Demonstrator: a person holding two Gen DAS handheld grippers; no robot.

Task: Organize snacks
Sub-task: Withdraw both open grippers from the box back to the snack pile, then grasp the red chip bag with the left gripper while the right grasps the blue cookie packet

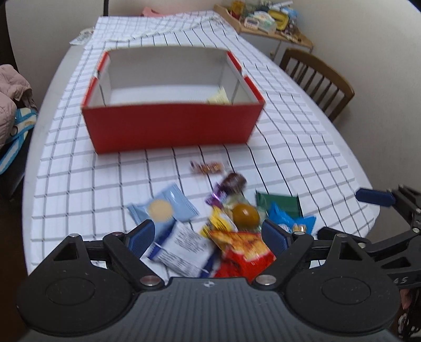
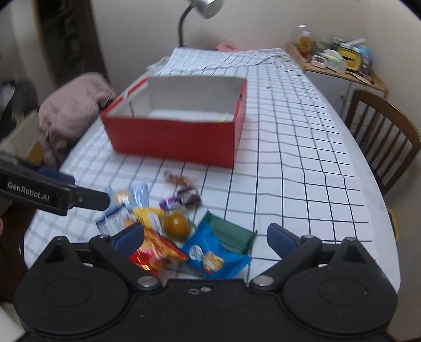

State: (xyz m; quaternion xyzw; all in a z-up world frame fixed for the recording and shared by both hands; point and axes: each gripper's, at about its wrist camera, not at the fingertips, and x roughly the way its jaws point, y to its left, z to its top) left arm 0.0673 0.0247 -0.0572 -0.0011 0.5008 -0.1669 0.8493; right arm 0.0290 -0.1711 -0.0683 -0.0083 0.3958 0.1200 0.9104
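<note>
A red cardboard box [image 1: 171,126] [image 2: 173,142] stands open on the checked tablecloth, with a pale yellow packet [image 1: 218,99] in its near right corner. In front of it lies a loose pile of snacks: a light blue packet [image 1: 163,206], a white packet [image 1: 181,248], a red chips bag [image 1: 242,252] [image 2: 155,252], a round brown sweet [image 1: 246,214] [image 2: 176,225], a green packet [image 1: 279,204] [image 2: 231,234] and a blue packet [image 1: 289,221] [image 2: 210,255]. My left gripper [image 1: 208,236] [image 2: 79,188] hangs open over the pile's left part. My right gripper [image 2: 205,236] [image 1: 352,214] is open above the blue and green packets.
A wooden chair [image 2: 381,136] stands at the table's right edge. Behind it, a corner shelf [image 1: 265,18] holds clutter. A pink jacket [image 2: 73,105] lies at the left edge beside the box, and a lamp [image 2: 202,8] rises at the back. A small bar [image 1: 208,167] lies between box and pile.
</note>
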